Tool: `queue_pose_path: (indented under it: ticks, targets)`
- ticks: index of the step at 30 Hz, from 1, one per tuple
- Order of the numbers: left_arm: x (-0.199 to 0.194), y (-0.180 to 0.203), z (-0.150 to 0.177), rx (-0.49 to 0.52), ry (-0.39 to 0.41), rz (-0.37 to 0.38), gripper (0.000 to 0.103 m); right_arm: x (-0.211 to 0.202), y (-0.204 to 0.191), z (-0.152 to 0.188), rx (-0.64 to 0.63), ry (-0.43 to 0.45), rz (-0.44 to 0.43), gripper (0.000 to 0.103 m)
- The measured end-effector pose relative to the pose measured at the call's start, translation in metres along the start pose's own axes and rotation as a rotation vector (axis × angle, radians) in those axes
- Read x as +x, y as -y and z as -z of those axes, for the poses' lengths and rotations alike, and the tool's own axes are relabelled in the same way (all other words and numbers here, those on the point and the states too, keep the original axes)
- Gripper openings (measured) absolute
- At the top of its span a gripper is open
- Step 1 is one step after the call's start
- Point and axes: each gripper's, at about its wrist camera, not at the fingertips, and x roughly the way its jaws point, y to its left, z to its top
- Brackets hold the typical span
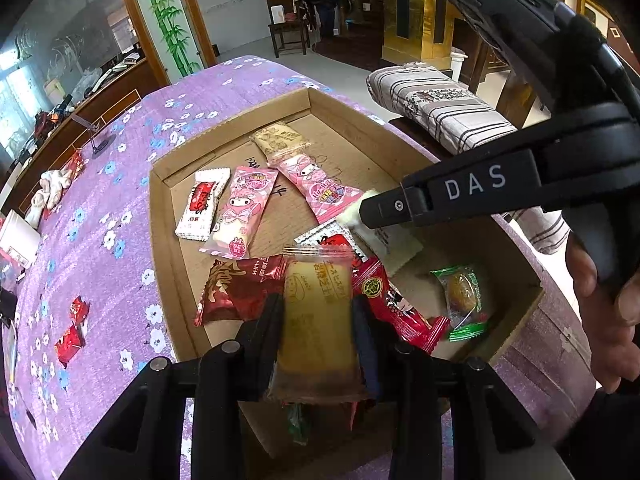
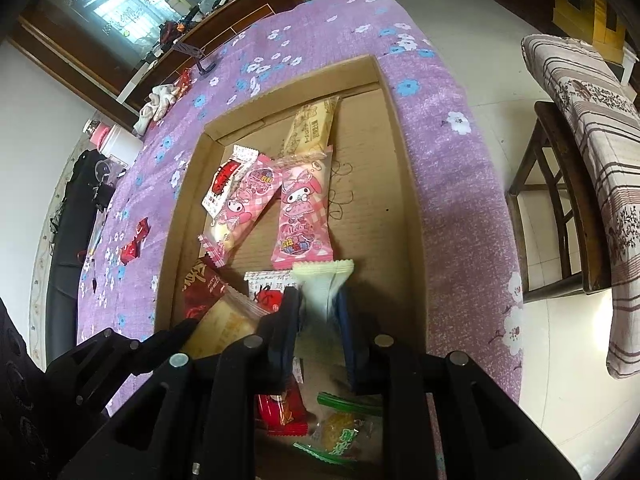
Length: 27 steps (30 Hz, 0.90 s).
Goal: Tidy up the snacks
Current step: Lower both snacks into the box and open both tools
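Daylight is pouring in from the window (image 2: pixel 120 8), glaring there and bouncing off the floor (image 2: pixel 568 380). The fisheye is bending every edge, and the nearest wrappers are blurring.

A pale tiled floor (image 2: pixel 500 20) filled the upper right of the right wrist view, with a wooden chair (image 2: pixel 556 208) and its striped cushion (image 2: pixel 600 128) at the right edge. Daylight came through a window (image 2: pixel 120 8) at upper left, above a dark wooden sideboard (image 2: pixel 224 20). In the left wrist view a bamboo-painted panel (image 1: pixel 168 16) stood at upper left.
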Motion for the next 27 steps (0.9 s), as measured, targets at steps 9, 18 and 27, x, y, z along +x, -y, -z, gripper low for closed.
queue_pose_path:
  ticks: [9, 18, 27]
  targets:
    - [-0.007, -0.002, -0.001, -0.009, 0.018, -0.005, 0.048, -0.011, -0.001, 0.002, -0.002, 0.024, -0.001, 0.028]
    - [-0.023, 0.0, -0.001, 0.0, 0.058, -0.022, 0.054, -0.026, -0.002, 0.007, 0.012, 0.052, -0.005, 0.033]
    - [-0.057, -0.006, 0.011, -0.058, 0.114, -0.037, 0.056, -0.049, -0.008, 0.013, 0.004, 0.098, -0.033, 0.034]
